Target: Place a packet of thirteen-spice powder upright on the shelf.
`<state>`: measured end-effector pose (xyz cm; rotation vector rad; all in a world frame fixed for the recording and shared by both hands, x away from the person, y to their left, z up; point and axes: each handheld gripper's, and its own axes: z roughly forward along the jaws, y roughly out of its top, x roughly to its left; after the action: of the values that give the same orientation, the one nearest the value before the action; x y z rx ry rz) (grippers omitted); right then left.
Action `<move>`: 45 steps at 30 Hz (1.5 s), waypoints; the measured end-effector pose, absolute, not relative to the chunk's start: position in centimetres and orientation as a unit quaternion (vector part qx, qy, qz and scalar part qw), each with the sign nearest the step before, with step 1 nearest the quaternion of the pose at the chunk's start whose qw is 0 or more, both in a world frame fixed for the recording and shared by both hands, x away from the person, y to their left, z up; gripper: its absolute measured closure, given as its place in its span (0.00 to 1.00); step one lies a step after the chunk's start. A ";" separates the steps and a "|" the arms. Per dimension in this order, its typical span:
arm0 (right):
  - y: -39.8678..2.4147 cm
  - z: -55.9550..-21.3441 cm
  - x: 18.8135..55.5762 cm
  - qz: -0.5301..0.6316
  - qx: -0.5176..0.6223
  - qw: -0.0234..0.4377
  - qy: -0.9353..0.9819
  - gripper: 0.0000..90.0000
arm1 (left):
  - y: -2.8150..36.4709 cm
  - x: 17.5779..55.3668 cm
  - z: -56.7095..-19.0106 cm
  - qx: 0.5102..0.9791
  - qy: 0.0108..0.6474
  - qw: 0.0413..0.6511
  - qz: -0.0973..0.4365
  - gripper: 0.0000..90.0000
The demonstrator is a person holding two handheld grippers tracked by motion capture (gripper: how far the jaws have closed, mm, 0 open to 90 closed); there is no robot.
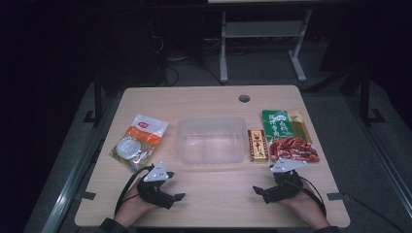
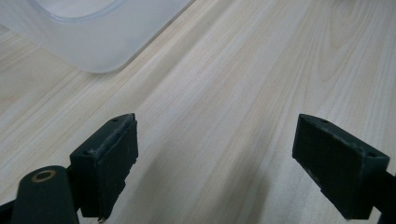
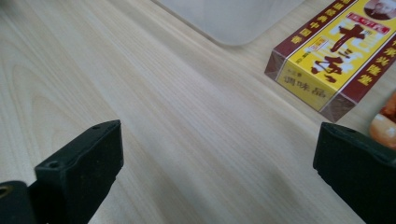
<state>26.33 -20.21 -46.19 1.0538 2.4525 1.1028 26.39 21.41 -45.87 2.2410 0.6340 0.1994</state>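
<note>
Both tools sit low on the near edge of the wooden worktop (image 1: 214, 194), jaws spread wide with nothing between them. The left tool (image 1: 179, 196) points toward the middle, and so does the right tool (image 1: 256, 190). The clear plastic tub (image 1: 210, 140) sits mid-worktop just beyond them, and the yellow-and-maroon box (image 1: 258, 145) lies right beside its right wall.
</note>
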 end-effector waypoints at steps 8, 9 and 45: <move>-20.7 -45.2 26.7 0.378 0.370 0.131 0.838 0.18 | 21.3 26.4 -45.7 0.881 0.253 0.393 0.076 0.16; -20.9 -45.0 26.8 0.378 0.374 0.134 0.836 0.20 | 21.3 26.3 -45.7 0.880 0.255 0.394 0.075 0.16; -21.0 -42.6 29.7 0.407 0.359 0.145 0.827 0.57 | 21.3 25.9 -45.5 0.886 0.237 0.390 0.077 0.16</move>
<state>29.68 -21.00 -42.65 1.0339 2.3838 1.1736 25.94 21.29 -45.45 2.2522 0.6033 0.1963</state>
